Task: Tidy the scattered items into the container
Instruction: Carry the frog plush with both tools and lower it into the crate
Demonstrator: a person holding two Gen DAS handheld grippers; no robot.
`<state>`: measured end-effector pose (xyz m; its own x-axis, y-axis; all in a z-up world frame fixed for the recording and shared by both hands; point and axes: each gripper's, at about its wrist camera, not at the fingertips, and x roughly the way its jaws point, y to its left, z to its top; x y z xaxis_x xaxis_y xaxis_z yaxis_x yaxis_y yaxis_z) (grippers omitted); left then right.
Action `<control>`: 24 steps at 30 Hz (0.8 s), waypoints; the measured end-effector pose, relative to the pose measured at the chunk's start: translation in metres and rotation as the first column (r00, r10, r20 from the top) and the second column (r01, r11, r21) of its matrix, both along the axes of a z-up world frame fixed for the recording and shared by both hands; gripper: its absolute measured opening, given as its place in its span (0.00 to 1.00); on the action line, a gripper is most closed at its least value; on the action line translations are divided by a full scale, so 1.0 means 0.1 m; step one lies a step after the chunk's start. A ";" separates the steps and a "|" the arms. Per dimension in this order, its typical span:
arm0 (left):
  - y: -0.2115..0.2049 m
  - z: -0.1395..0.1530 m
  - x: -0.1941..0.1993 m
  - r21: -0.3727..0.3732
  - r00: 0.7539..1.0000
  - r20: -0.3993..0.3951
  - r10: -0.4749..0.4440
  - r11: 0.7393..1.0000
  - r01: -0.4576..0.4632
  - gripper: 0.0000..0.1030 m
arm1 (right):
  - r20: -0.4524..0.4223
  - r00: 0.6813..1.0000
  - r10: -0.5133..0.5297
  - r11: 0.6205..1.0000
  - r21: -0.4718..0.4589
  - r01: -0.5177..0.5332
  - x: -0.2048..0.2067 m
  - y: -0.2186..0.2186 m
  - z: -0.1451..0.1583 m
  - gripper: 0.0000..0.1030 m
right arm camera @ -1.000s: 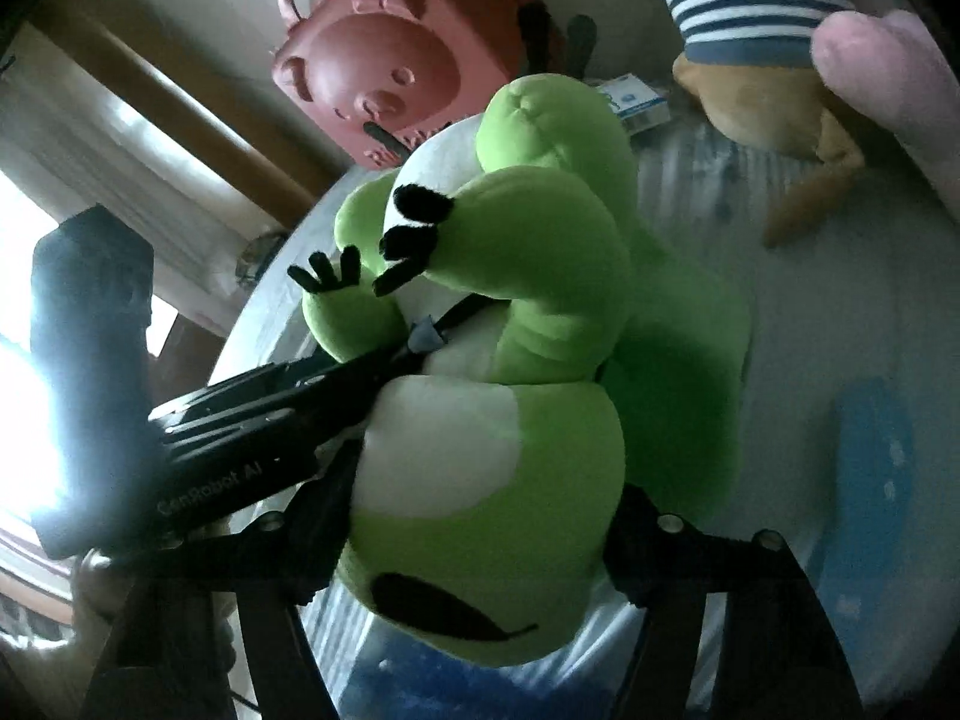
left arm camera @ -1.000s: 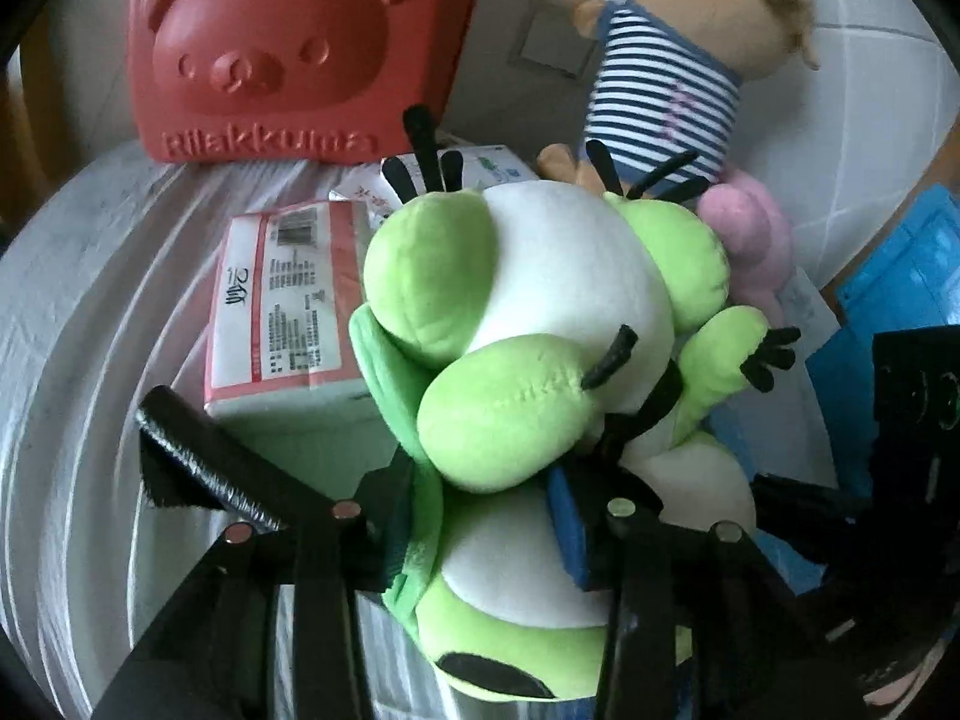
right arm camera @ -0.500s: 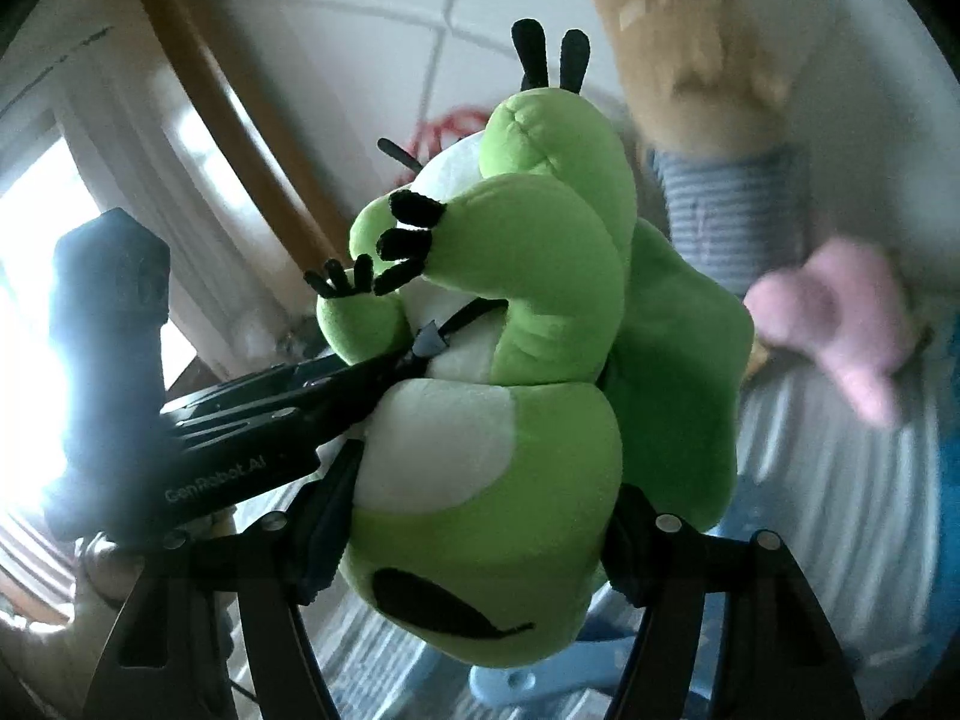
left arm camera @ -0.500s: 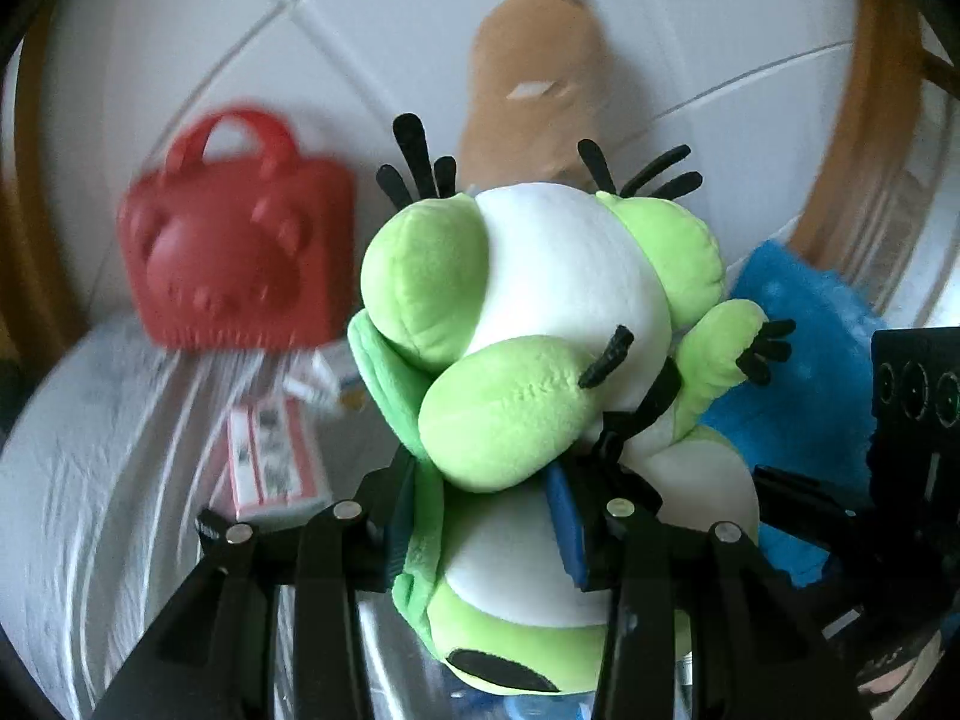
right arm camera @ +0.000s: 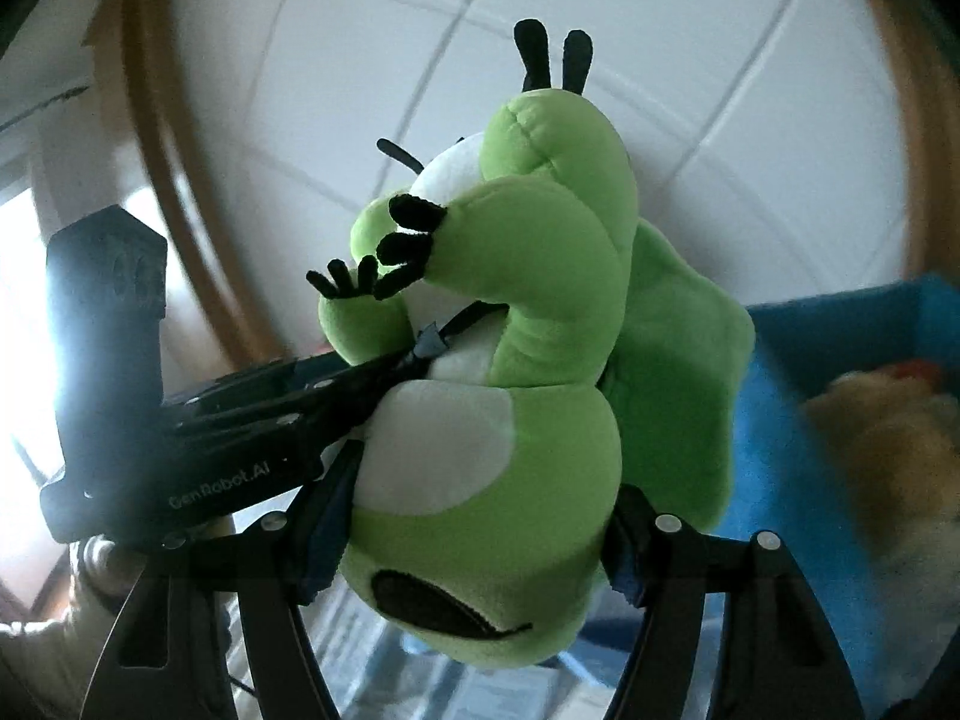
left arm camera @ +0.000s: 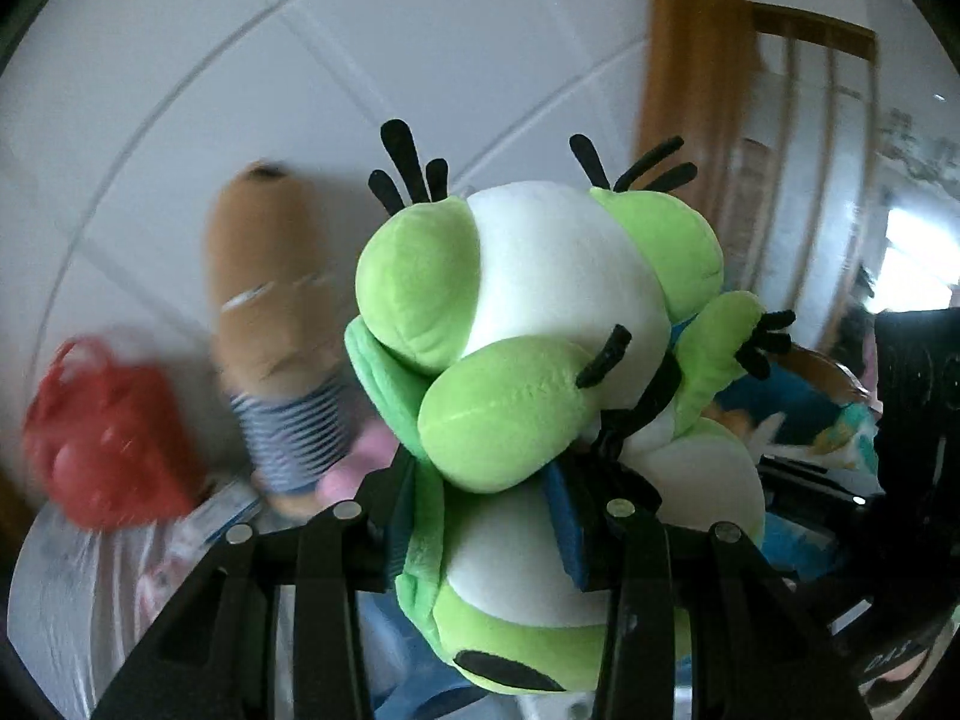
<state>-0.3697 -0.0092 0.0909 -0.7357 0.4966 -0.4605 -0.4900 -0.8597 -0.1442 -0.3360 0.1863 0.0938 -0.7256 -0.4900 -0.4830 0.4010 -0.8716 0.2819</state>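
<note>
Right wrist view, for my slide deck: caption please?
Both grippers clamp a green frog plush in mid-air, with a blue container at right.

My left wrist camera looks forward along its tongs [left arm camera: 486,528], angled slightly down, so close that the green frog plush [left arm camera: 540,360] fills the middle; behind it I see white wall panels [left arm camera: 240,90]. My right wrist camera sits just as near, looking along its own tongs [right arm camera: 474,546] at the same plush [right arm camera: 510,390] from its other side. Both views share the plush and the wall, and the left tongs [right arm camera: 360,384] reach into the right view.
</note>
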 end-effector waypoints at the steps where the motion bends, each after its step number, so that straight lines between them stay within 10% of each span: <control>1: 0.19 0.12 -0.04 0.003 1.000 -0.006 -0.025 1.000 0.025 0.38 | -0.003 1.000 -0.021 1.000 0.004 0.021 -0.01 0.17 0.11 0.67; 10: 2.07 0.58 -0.76 0.038 0.987 0.039 -0.158 0.987 0.156 0.38 | 0.005 0.979 -0.205 0.970 0.133 0.203 -0.44 1.90 0.77 0.67; 20: 3.35 -0.07 -1.62 -0.073 0.971 0.217 -0.104 0.990 0.122 0.38 | 0.163 0.959 -0.233 0.972 0.082 0.222 -1.21 3.24 0.03 0.67; 24: 3.46 -0.36 -1.91 -0.161 0.964 0.265 -0.020 0.985 0.064 0.63 | 0.168 0.941 -0.292 0.950 0.168 0.265 -1.47 3.37 -0.28 0.90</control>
